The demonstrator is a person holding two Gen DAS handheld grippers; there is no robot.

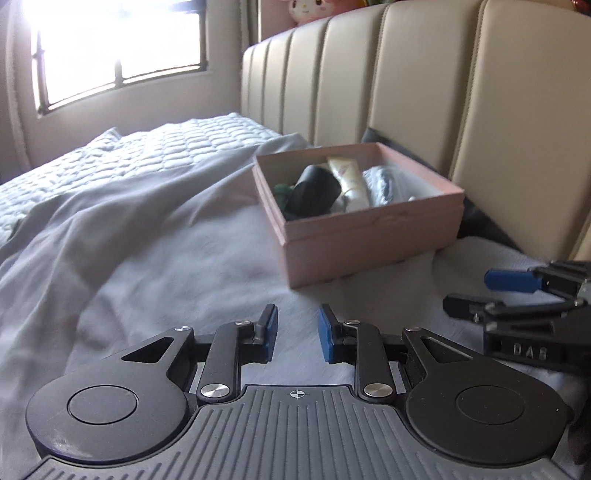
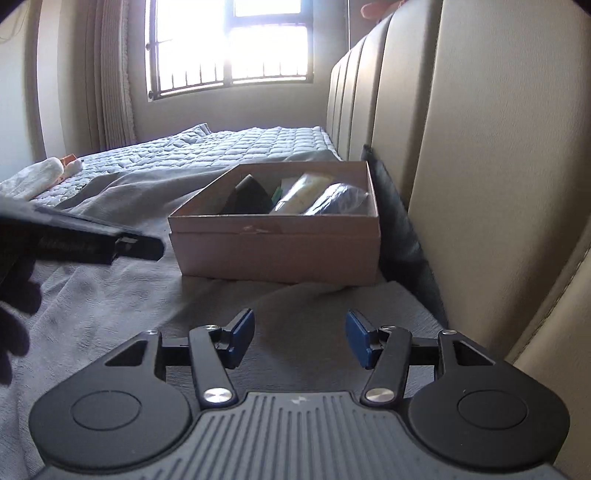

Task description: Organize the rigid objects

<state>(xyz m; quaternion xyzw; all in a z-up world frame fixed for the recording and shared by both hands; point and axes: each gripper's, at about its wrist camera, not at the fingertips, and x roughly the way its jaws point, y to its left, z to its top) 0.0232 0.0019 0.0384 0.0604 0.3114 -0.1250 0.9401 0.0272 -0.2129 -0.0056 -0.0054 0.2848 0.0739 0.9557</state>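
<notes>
Bed [image 1: 207, 258]: a grey sheet lies rumpled over a quilted mattress pad, with a barred window [image 2: 232, 48] bright behind it.
Headboard [image 1: 424, 85]: tall cream padded panels run along the bed's edge, just behind the box.
Pink cardboard box [image 1: 369, 240]: sits open on the sheet close to the headboard, ahead of both grippers.
Box contents: a black cylindrical object [image 1: 314, 188] toward the window side, a cream tube [image 1: 351, 177] in the middle, and a clear plastic-wrapped dark item [image 1: 391, 181] nearest the headboard.
Left gripper [image 1: 297, 332]: low over the sheet, blue pads held narrowly apart, nothing between them.
Right gripper [image 2: 300, 338]: hovers beside the headboard short of the box, blue pads spread wide, carrying nothing.
Plush toy [image 1: 314, 11]: pink, perched atop the headboard.
</notes>
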